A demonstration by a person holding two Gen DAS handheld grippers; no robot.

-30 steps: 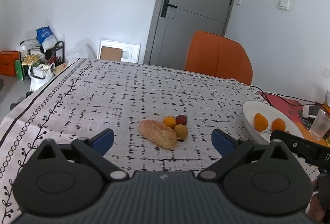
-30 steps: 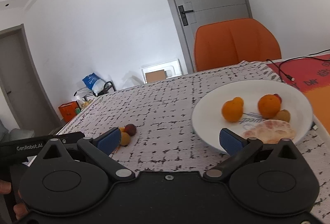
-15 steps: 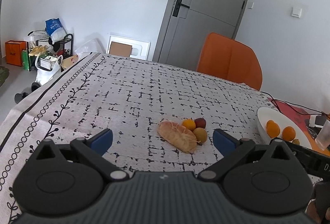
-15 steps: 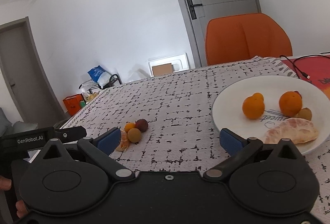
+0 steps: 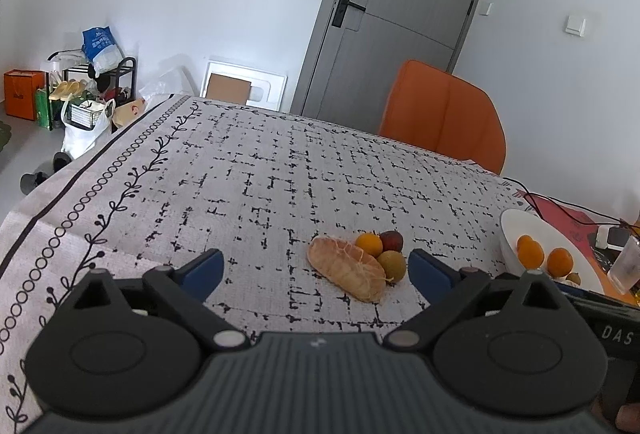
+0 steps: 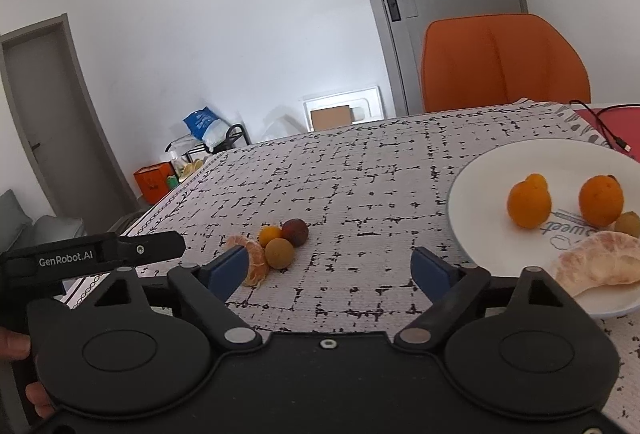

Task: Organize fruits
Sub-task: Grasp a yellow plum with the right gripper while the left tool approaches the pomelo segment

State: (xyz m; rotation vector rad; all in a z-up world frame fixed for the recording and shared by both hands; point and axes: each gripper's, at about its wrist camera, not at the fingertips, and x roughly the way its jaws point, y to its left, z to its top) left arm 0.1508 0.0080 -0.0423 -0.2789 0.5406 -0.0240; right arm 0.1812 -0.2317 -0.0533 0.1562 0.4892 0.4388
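Target bearing: the peeled, stringy orange citrus segment (image 5: 347, 269) is lying ahead of the left gripper (image 5: 316, 266), its long axis slanting toward the right finger.
Neighbours: three small smooth round fruits (image 5: 382, 252) are touching it.
Nearer gripper: the left one, judging by eye.
Jaws: both the left and the right gripper (image 6: 332, 266) are gaping empty, having just been narrowing.
Destination: the glossy white plate (image 6: 472, 178) is sitting to the right.
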